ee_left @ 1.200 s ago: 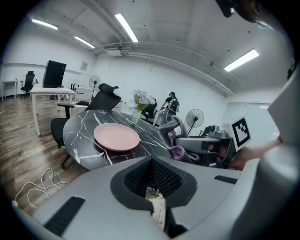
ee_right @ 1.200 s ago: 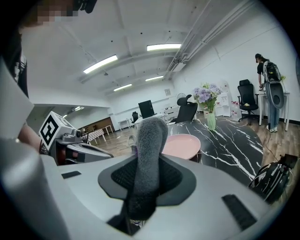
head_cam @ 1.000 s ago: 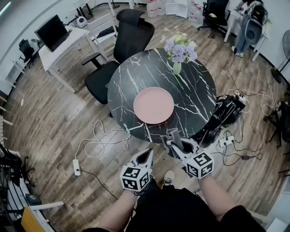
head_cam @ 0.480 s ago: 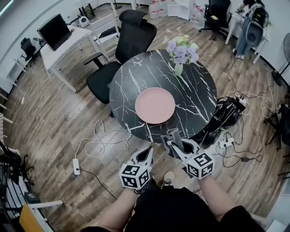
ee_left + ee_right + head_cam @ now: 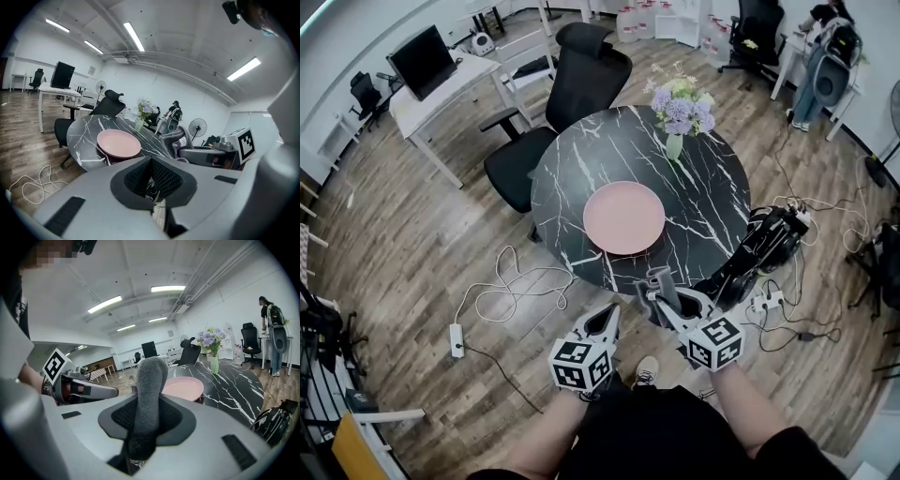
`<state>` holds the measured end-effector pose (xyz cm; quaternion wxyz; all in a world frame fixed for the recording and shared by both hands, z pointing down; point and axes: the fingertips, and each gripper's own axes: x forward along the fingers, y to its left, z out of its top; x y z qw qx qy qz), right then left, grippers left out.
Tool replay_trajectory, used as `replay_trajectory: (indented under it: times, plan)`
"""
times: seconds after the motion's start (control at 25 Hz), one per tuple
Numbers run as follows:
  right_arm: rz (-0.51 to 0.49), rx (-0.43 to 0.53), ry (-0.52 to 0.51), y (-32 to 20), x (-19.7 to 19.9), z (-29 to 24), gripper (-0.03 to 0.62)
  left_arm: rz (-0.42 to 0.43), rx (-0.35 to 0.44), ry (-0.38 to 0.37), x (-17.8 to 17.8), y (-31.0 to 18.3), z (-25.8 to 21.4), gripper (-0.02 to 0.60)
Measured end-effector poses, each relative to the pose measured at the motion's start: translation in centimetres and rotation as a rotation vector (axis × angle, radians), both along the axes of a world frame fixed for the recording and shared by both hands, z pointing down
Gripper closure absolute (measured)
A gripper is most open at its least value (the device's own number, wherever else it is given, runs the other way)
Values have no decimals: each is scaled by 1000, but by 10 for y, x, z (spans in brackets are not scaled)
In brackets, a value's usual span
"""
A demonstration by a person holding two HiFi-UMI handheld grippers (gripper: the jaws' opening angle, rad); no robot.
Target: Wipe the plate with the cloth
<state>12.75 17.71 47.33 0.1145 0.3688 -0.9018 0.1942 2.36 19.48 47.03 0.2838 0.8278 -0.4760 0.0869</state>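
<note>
One plate (image 5: 624,217) — flowers (image 5: 680,103) in vase (image 5: 674,146)

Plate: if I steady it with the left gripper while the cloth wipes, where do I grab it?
Take the plate's near-left rim, coming in from the table edge on your side. It lies flat and shallow, so only the raised rim offers a pinch, and that side probably leaves the right gripper and cloth room. The left gripper is shut; open it first.
</note>
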Motion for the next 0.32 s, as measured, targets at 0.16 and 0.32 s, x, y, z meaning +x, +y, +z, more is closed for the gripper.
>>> replay_trajectory:
  times: [0.16,0.32]
  plan:
    - [-4,2,-1,2,2,0,488,-3,1,1,3,3,0,563]
    - [-9,2,-3,5,4,0,488,-6,1,0,6,6,0,563]
